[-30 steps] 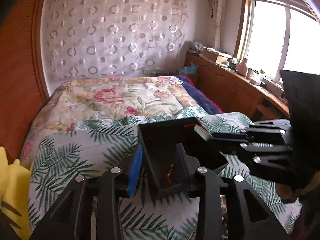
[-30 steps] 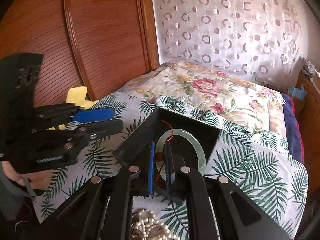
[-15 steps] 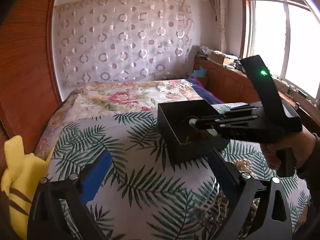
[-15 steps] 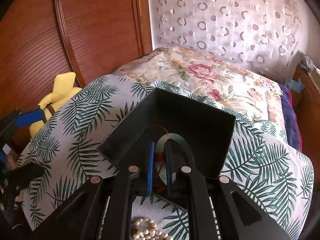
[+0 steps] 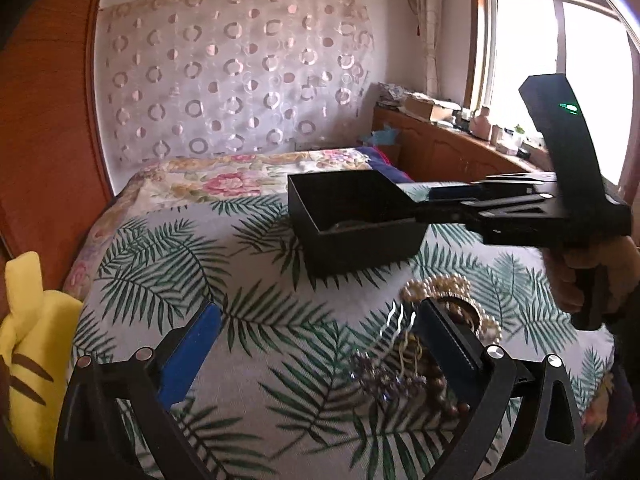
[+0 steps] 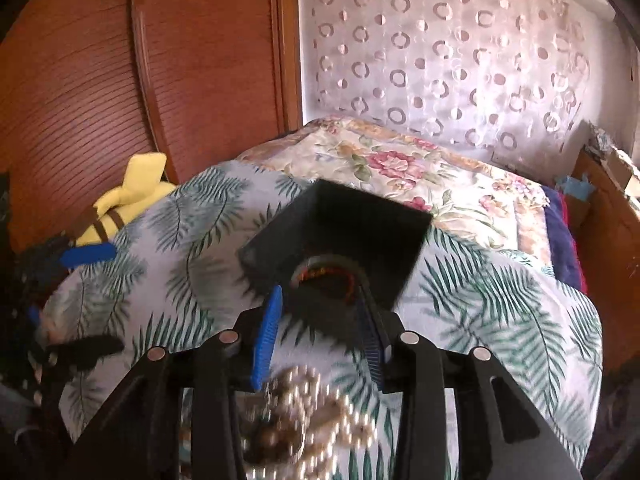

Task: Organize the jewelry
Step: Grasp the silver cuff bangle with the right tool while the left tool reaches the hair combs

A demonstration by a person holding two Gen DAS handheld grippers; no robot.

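Note:
A black open box (image 5: 352, 220) sits on the leaf-print cloth (image 5: 248, 320). Inside it lies a pale green bangle with a red cord (image 6: 324, 273). My right gripper (image 6: 318, 296) hovers at the box's near wall, jaws opening, pads touching nothing; the bangle lies just beyond the tips. In the left wrist view the right gripper (image 5: 444, 200) reaches over the box rim from the right, held by a hand (image 5: 580, 272). My left gripper (image 5: 320, 316) stands wide open and empty, short of the box. A pile of jewelry lies by its right finger: pearls (image 5: 440, 284), a hair comb (image 5: 400, 320), purple beads (image 5: 380, 372).
A yellow plush toy (image 5: 28, 320) lies at the cloth's left edge against the wooden wardrobe (image 6: 120, 100). A floral quilt (image 5: 240, 180) covers the bed behind the box. A wooden cabinet (image 5: 452, 152) with clutter runs under the window at the right.
The left gripper let go of the box wall, opened wide and drew back to the jewelry pile. The right jaws parted from the bangle, which stays in the box, and pulled back.

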